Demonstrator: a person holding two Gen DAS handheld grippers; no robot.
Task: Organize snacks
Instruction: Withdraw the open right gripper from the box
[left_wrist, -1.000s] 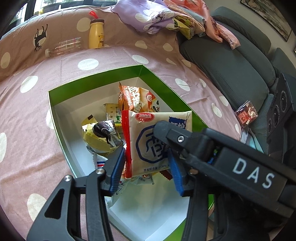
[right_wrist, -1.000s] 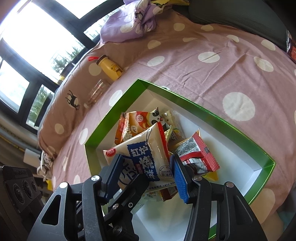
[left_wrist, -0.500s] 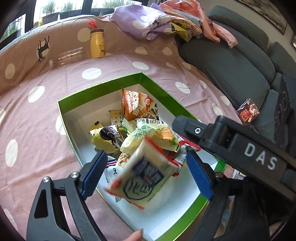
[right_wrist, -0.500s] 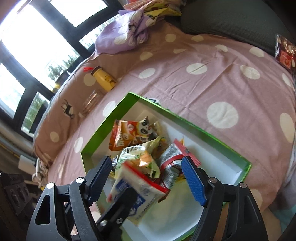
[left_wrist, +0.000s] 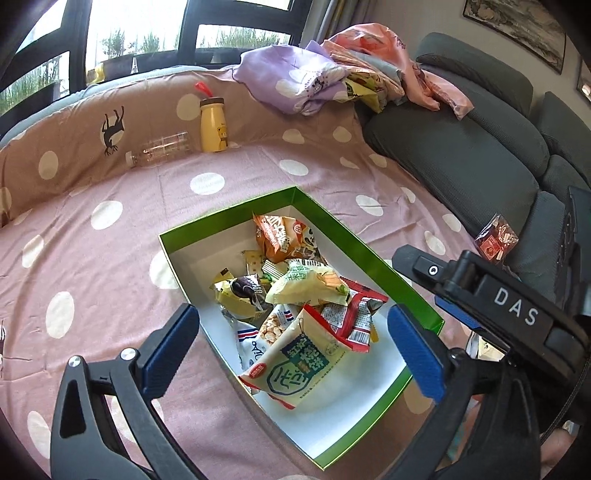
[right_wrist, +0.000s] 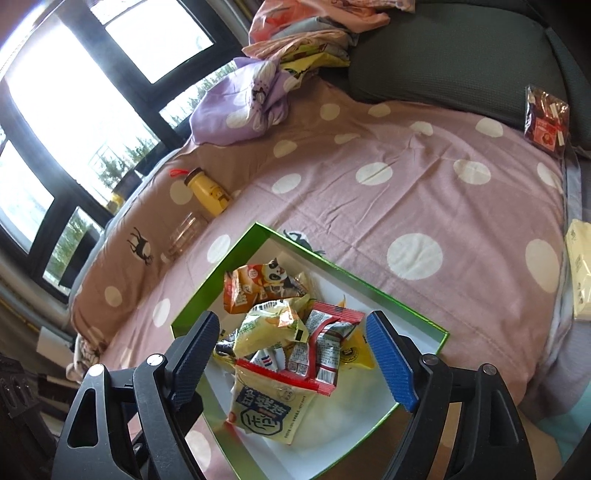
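One shallow green-rimmed white cardboard box (left_wrist: 334, 229) sits on the pink polka-dot bedsheet (left_wrist: 110, 266), holding a heap of roughly eight snack packets; the large cream packet with blue print (left_wrist: 299, 365) lies nearest, an orange panda packet (left_wrist: 282, 236) at the far end. Both grippers, left (left_wrist: 291, 350) and right (right_wrist: 291, 358), hover above with jaws opening, gripping nothing. One yellow bottle (left_wrist: 213, 125) and one clear bottle (left_wrist: 162, 147) rest by the window; a grey sofa (left_wrist: 461, 155) stands alongside.
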